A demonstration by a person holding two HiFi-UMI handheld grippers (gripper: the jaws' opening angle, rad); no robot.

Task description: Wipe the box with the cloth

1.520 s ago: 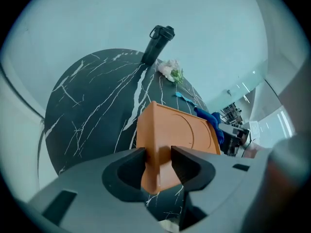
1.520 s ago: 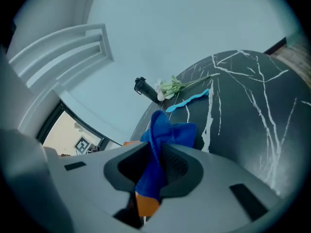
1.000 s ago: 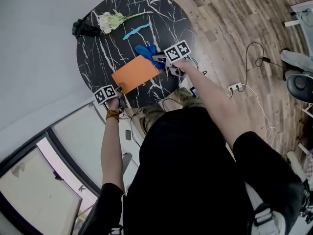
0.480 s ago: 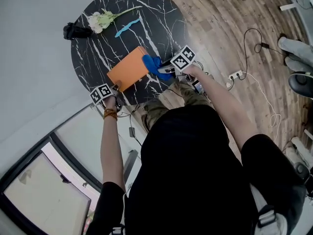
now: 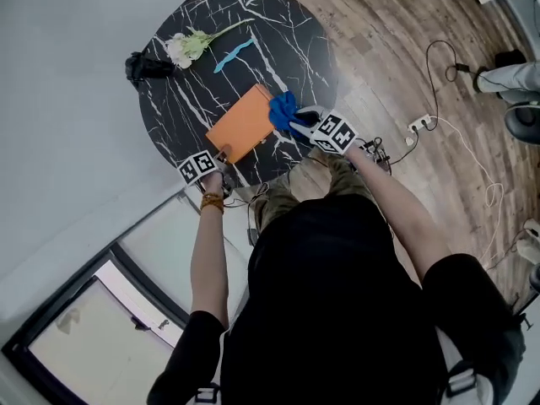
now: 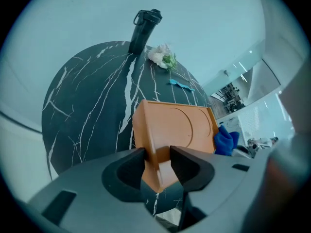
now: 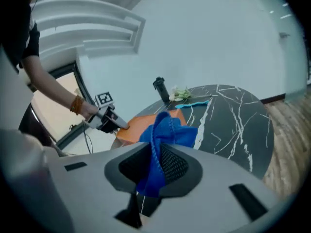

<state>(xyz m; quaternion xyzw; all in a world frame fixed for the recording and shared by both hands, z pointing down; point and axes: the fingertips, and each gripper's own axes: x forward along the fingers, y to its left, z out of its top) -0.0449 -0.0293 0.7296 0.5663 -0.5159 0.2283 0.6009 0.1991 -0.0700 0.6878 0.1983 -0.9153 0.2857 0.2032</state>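
Observation:
The flat orange box (image 5: 243,123) lies on the round black marble table (image 5: 287,32). My left gripper (image 5: 219,153) is shut on the box's near corner; in the left gripper view the box (image 6: 175,127) runs away from the left gripper (image 6: 158,166), whose jaws clamp that corner. My right gripper (image 5: 302,125) is shut on a bunched blue cloth (image 5: 283,110) at the box's right edge. In the right gripper view the cloth (image 7: 167,132) stands up out of the right gripper (image 7: 154,166), with the box (image 7: 138,123) behind it.
A black bottle (image 5: 143,66), a white flower (image 5: 190,47) and a small light-blue piece (image 5: 234,56) lie at the table's far side. A power strip with cables (image 5: 419,125) is on the wooden floor to the right. A white wall is on the left.
My right gripper has carried the cloth from the box's far right corner along its right edge toward me, rolling as it went. The left gripper and box have stayed put.

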